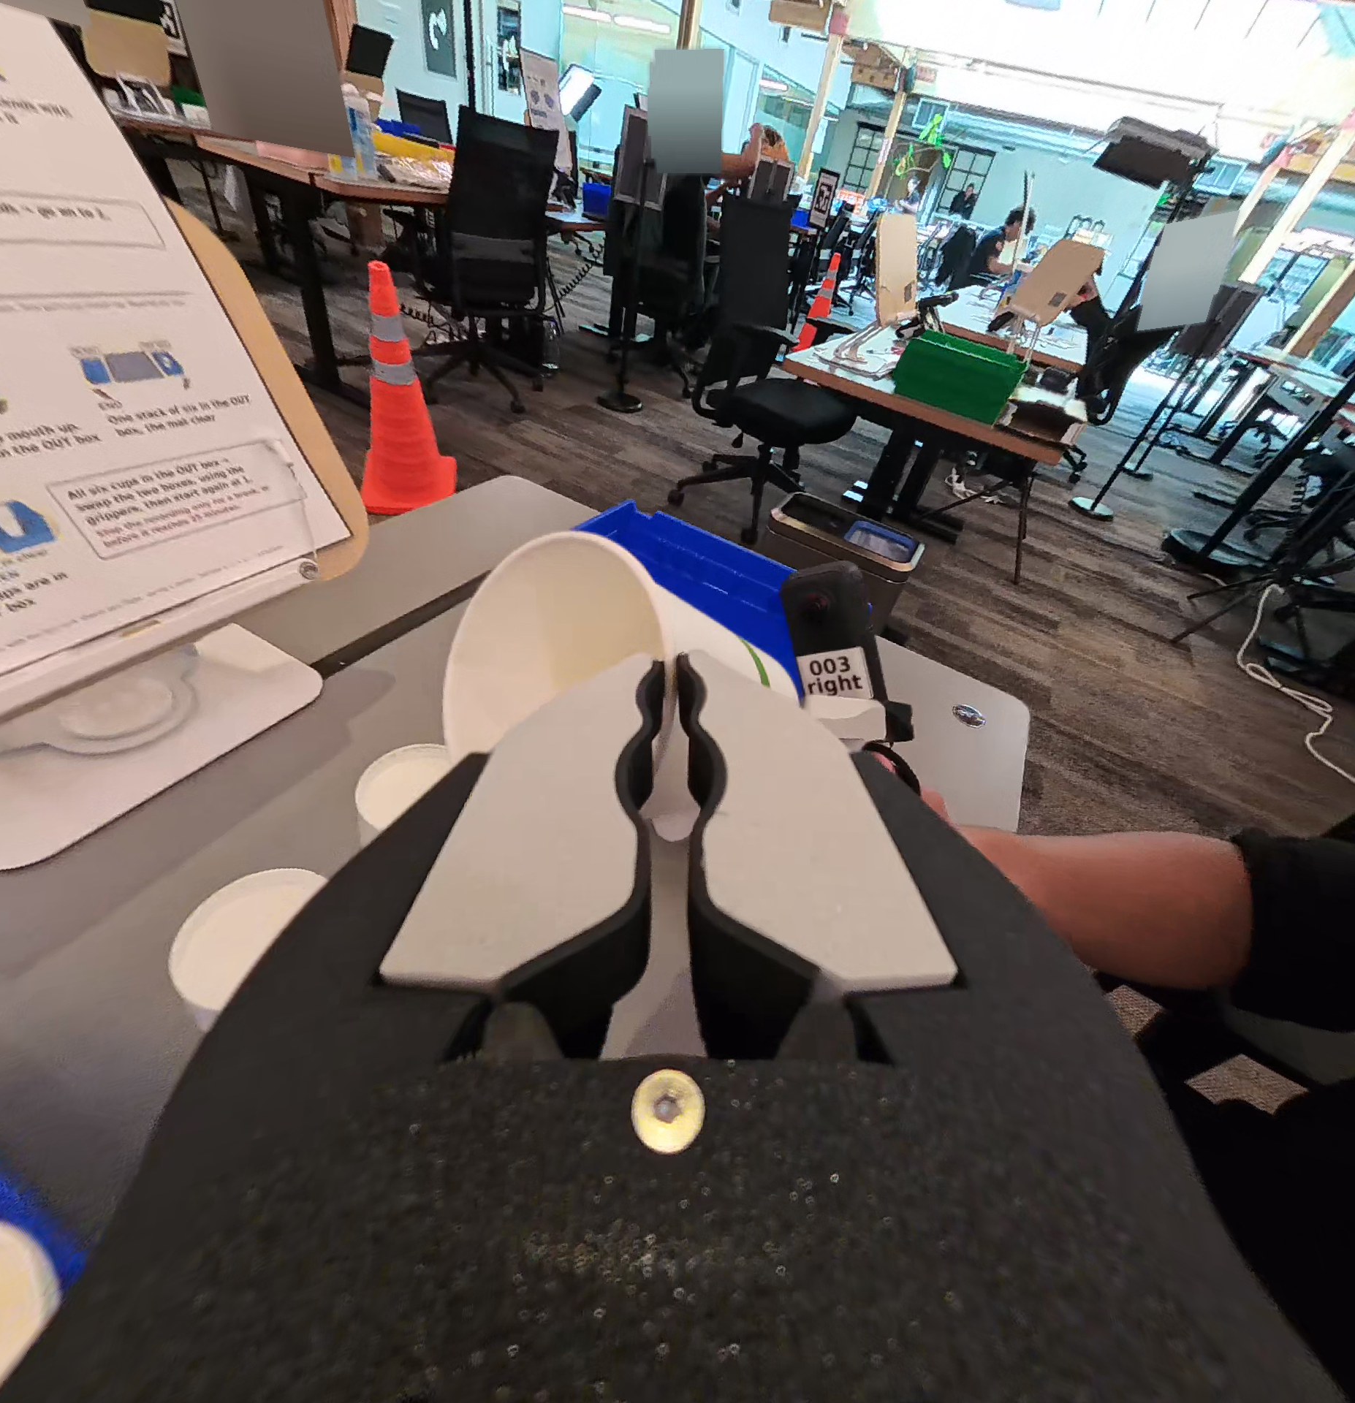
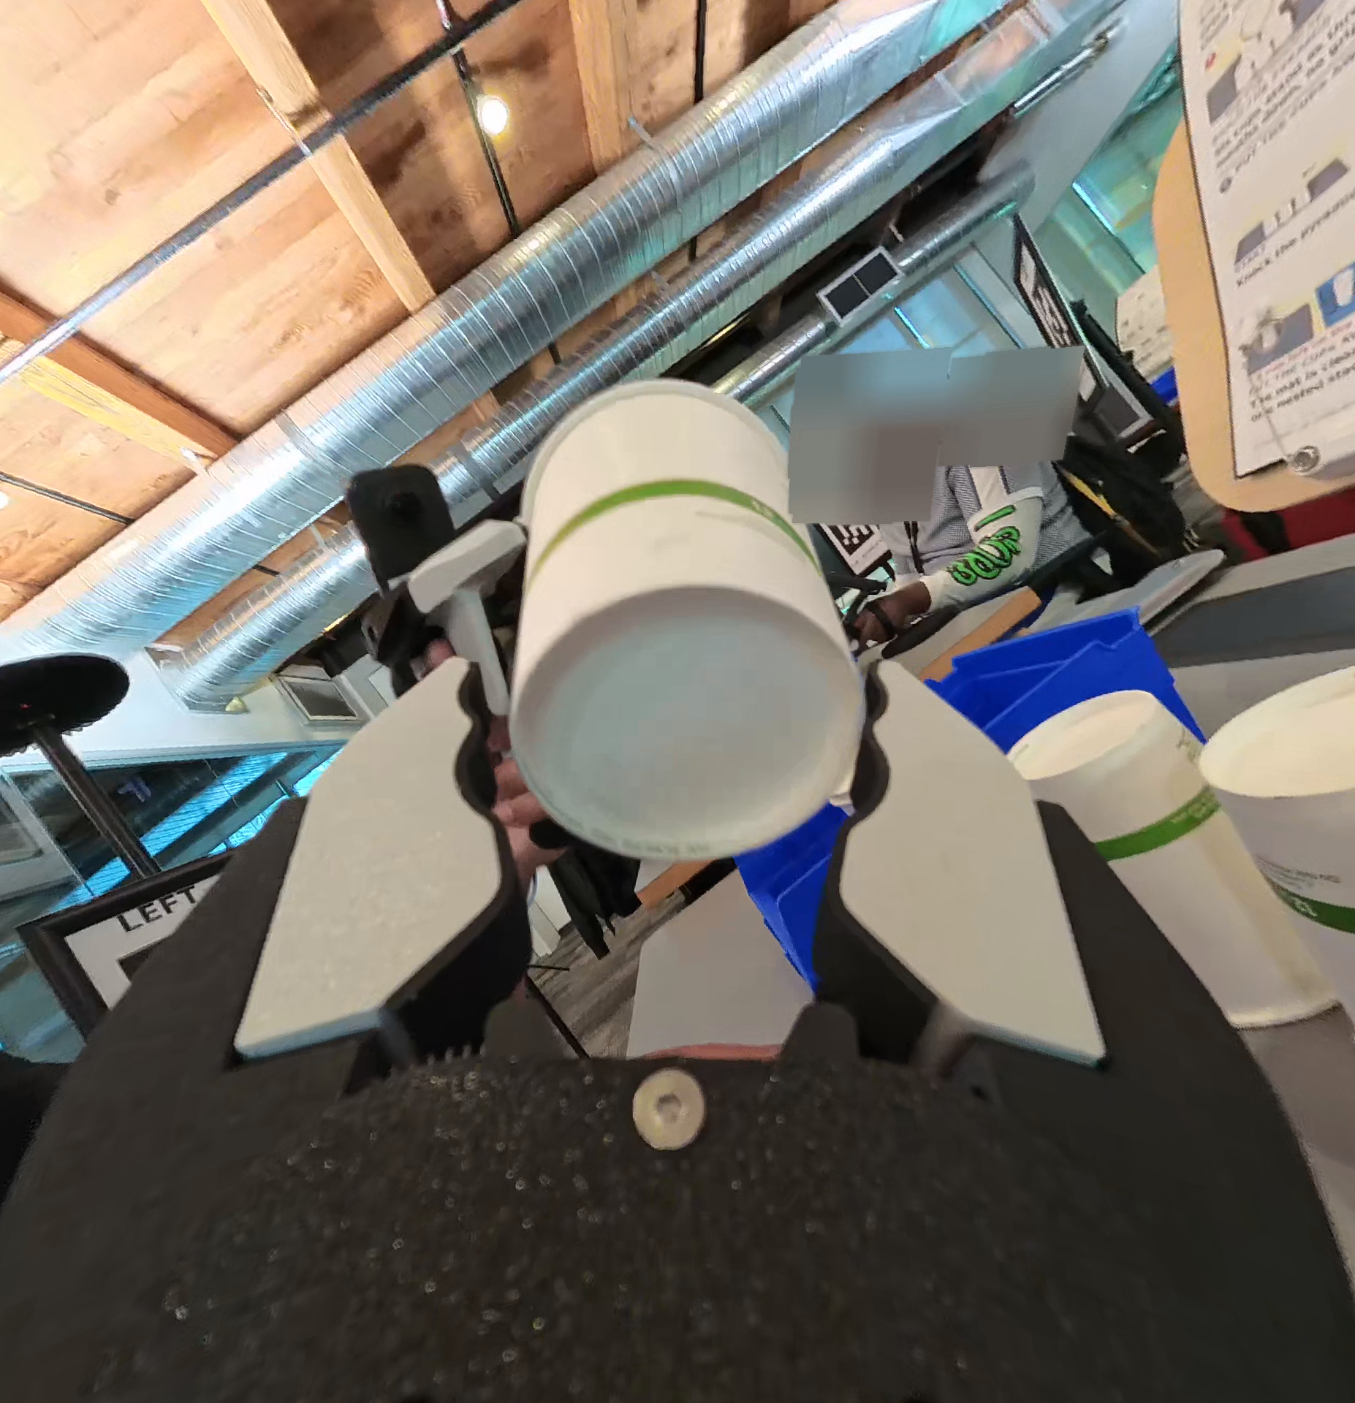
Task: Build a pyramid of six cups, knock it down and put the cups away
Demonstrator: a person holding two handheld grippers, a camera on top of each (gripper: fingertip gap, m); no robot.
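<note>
My left gripper (image 1: 668, 668) is shut on the rim wall of a white cup with a green band (image 1: 560, 622), one finger inside and one outside. It holds the cup tilted on its side in the air. In the right wrist view the cup's base (image 2: 682, 729) faces the camera. My right gripper (image 2: 678, 683) has its fingers against both sides of that base. One left finger (image 2: 473, 630) shows beside the cup. Two more cups stand upside down on the grey mat (image 1: 90, 1063) at the left (image 1: 397, 782) (image 1: 234, 926); they show at the right in the right wrist view (image 2: 1130, 827) (image 2: 1312, 805).
A blue bin (image 1: 697, 554) (image 2: 1054, 676) stands just behind the held cup. An instruction sheet on a stand (image 1: 128, 379) (image 2: 1282, 228) is at the table's back. A blurred blue and white shape (image 1: 14, 1253) sits at the lower left. A forearm (image 1: 1115, 896) reaches in from the right.
</note>
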